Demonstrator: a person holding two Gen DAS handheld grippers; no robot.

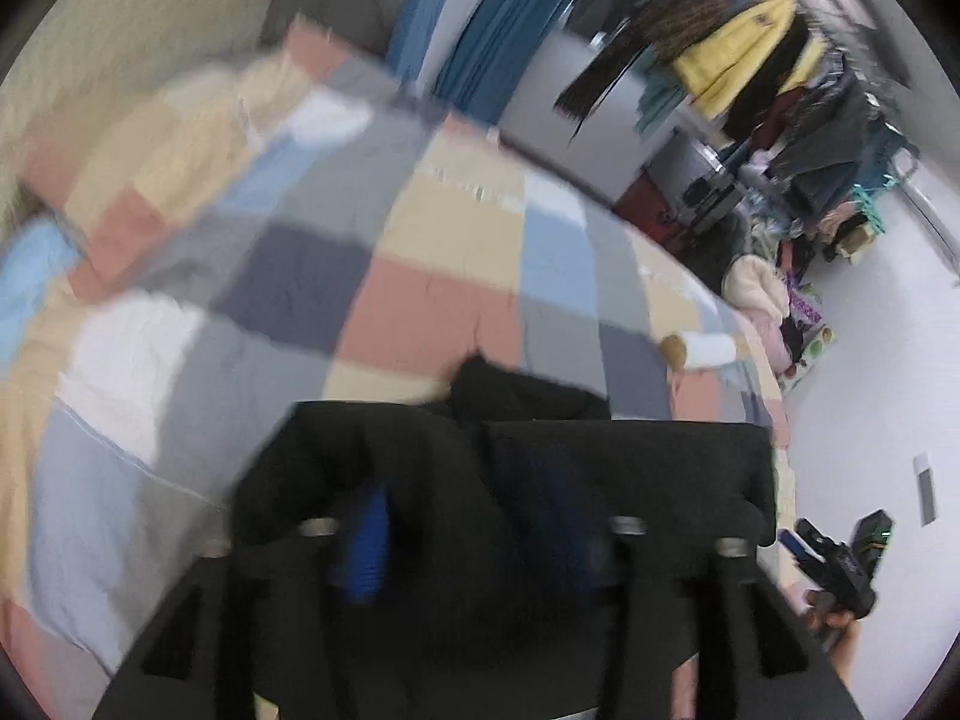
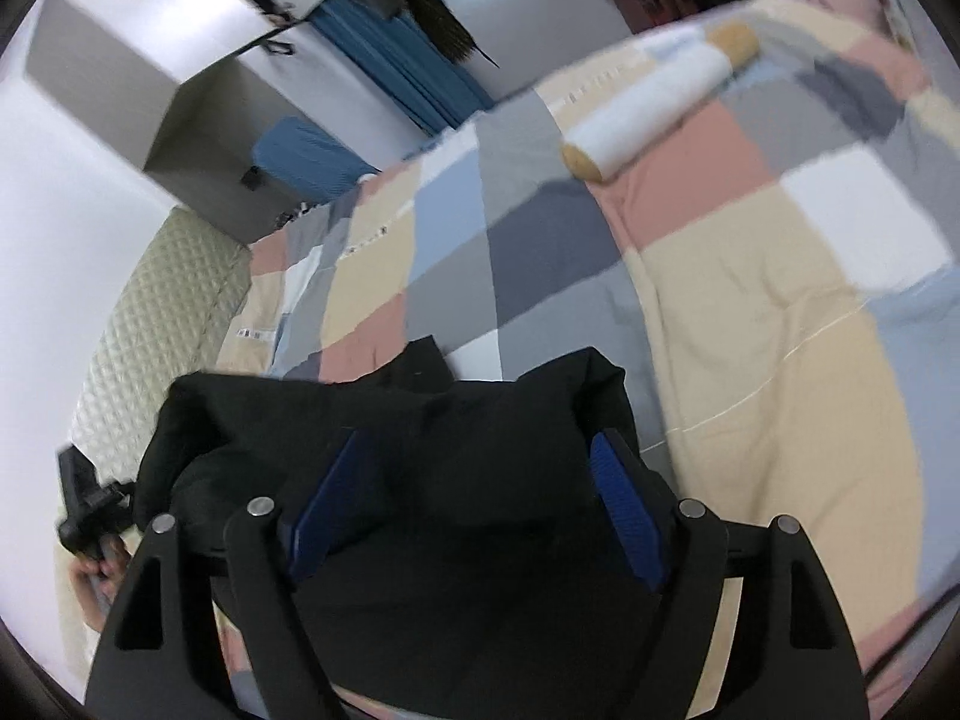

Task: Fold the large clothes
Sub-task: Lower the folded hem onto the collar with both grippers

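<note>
While our left hand-held gripper (image 1: 468,534) looks blurred, both it and our right hand-held gripper (image 2: 477,504) seem open, holding nothing, above the folded black garment (image 2: 420,432) on the patchwork bed (image 2: 750,312)

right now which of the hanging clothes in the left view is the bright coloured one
The yellow garment on the rack at top right. The clothes hanging around it are dark: black, brown and maroon.
</note>
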